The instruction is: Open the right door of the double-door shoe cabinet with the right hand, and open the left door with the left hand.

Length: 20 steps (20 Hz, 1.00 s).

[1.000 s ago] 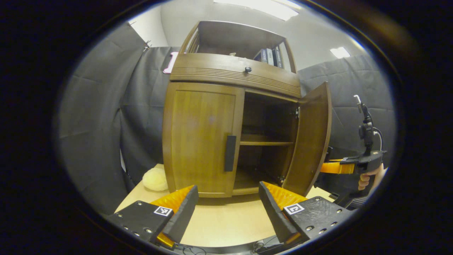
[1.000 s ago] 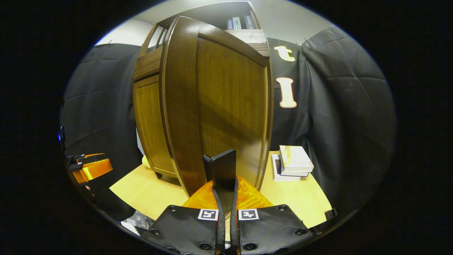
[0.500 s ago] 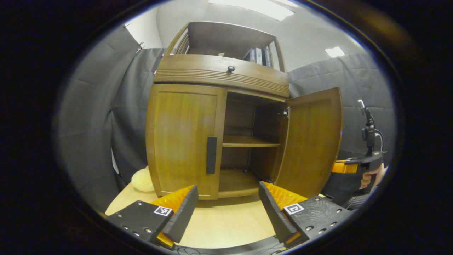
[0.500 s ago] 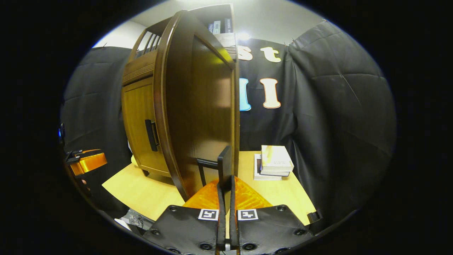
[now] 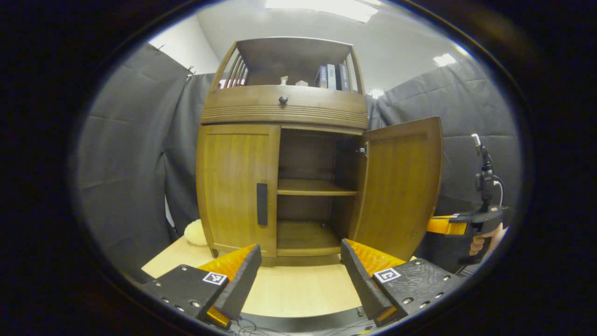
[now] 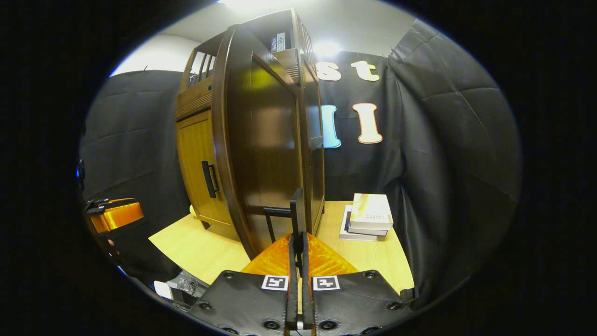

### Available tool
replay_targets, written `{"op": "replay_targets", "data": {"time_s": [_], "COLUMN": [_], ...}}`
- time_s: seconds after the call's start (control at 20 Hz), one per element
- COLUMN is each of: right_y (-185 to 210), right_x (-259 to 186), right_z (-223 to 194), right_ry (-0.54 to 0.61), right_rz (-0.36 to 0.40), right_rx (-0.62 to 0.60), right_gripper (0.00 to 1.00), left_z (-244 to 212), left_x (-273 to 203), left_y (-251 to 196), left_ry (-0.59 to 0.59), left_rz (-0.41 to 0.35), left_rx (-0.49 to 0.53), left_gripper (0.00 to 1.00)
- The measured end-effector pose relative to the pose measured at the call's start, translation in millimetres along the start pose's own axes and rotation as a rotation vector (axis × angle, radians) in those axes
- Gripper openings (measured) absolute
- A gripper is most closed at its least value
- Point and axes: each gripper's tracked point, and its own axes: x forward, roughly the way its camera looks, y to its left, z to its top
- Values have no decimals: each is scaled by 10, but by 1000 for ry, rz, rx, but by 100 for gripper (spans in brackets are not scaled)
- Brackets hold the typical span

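Observation:
The wooden shoe cabinet [image 5: 280, 109] stands on a light table [image 5: 303, 291]. Its left door [image 5: 233, 184] is closed, with a dark upright handle [image 5: 262, 204]. The right door [image 5: 401, 186] is swung wide open and shows two bare shelves inside. My left gripper [image 5: 298, 259] is open, low in front of the cabinet and a short way back from the left door. In the right gripper view, my right gripper [image 6: 298, 239] is shut on the right door's handle [image 6: 296, 210], with the door [image 6: 261, 140] seen nearly edge-on. The right gripper [image 5: 459, 225], held by a hand, also shows past the open door.
A pale fluffy thing [image 5: 196, 232] lies on the table at the cabinet's left foot. A stack of books [image 6: 371, 218] lies on the table to the right of the cabinet. More books [image 5: 331, 76] stand on the top shelf above a drawer with a knob [image 5: 283, 100].
The right door has swung further open with my right gripper still shut on its handle. My left gripper has shifted so the cabinet faces it more squarely; it stays open.

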Motion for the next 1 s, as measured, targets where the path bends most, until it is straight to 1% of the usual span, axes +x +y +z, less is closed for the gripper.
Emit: {"op": "replay_targets", "data": {"time_s": [0.1, 0.2, 0.25, 0.3, 0.35, 0.45, 0.5, 0.6, 0.65, 0.7, 0.75, 0.8, 0.9, 1.0], "right_y": [-10, -4, 2, 7, 12, 23, 28, 61, 97, 174, 247, 299, 489, 698], "right_x": [6, 3, 7, 6, -9, -34, -61, -190, -266, -339, -411, -478, -616, -676], "right_z": [-3, -5, -8, -12, -6, -13, -14, -62, -67, -52, -55, -79, -124, -55], "right_ry": [2, 0, -2, -1, -1, 1, 4, 14, 16, 10, 10, 17, 26, 20], "right_rz": [10, 16, 16, 16, 13, 8, 3, -3, 0, 20, 26, 27, 33, 26], "right_rx": [21, 28, 24, 20, 14, 4, 3, -3, -7, -8, -21, -34, -67, -88], "right_gripper": [2, 2, 6, 6, 2, 2, 6, 5, 1, 1, 9, 4, 2, 2], "left_z": [-75, -167, -194, -207, -205, -167, -141, -86, -64, -63, -51, -61, -29, -17], "left_x": [-157, -226, -234, -265, -276, -269, -258, -199, -161, -148, -101, -47, 53, 144], "left_y": [-90, -140, -141, -135, -125, -44, 25, 158, 218, 277, 336, 410, 570, 761], "left_ry": [13, 38, 49, 56, 58, 50, 44, 32, 28, 25, 27, 29, 23, 16], "left_rz": [28, 41, 48, 56, 60, 68, 73, 81, 79, 75, 69, 62, 46, 33], "left_rx": [-3, -10, -13, -16, -20, -29, -32, -40, -47, -53, -58, -60, -58, -54], "left_gripper": [100, 100, 100, 100, 100, 100, 100, 100, 100, 100, 100, 100, 100, 100]}}
